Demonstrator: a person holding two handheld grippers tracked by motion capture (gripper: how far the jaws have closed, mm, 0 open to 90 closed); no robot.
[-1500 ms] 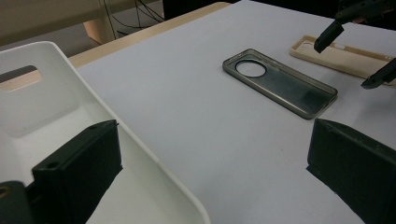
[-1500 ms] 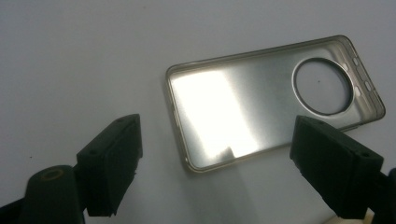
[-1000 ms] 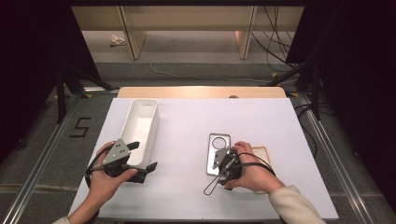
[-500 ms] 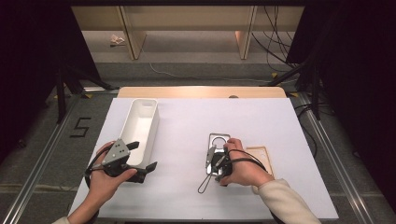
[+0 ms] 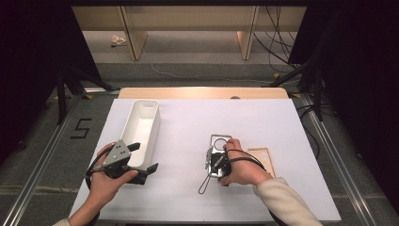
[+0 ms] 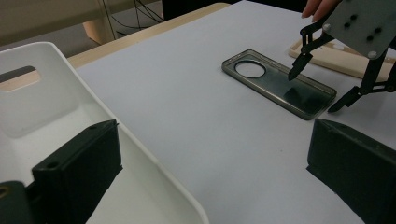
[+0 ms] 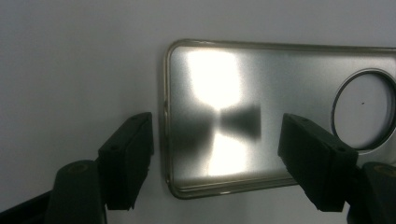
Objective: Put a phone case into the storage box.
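Observation:
A grey see-through phone case (image 5: 219,140) with a round camera hole lies flat on the white table (image 5: 244,117). My right gripper (image 5: 214,157) hovers over its near end, pointing down. In the right gripper view its jaws (image 7: 217,135) stand open; one is just outside the case's (image 7: 261,88) short edge, the other over its middle, and neither pad presses on it. My left gripper (image 5: 143,157) rests at the near left, open and holding nothing, beside the white bin (image 5: 141,125). The left gripper view shows the right gripper (image 6: 315,92) above the case (image 6: 275,81).
A beige phone case (image 5: 261,157) lies just right of my right hand, also visible behind the right gripper (image 6: 345,58). The long white bin (image 6: 46,107) has nothing in it and has a handle slot at its far end. A wooden strip (image 5: 202,92) edges the table's far side.
My right hand has slid a little left and away from me, bringing its gripper over the grey case's near end. The left hand has stayed put.

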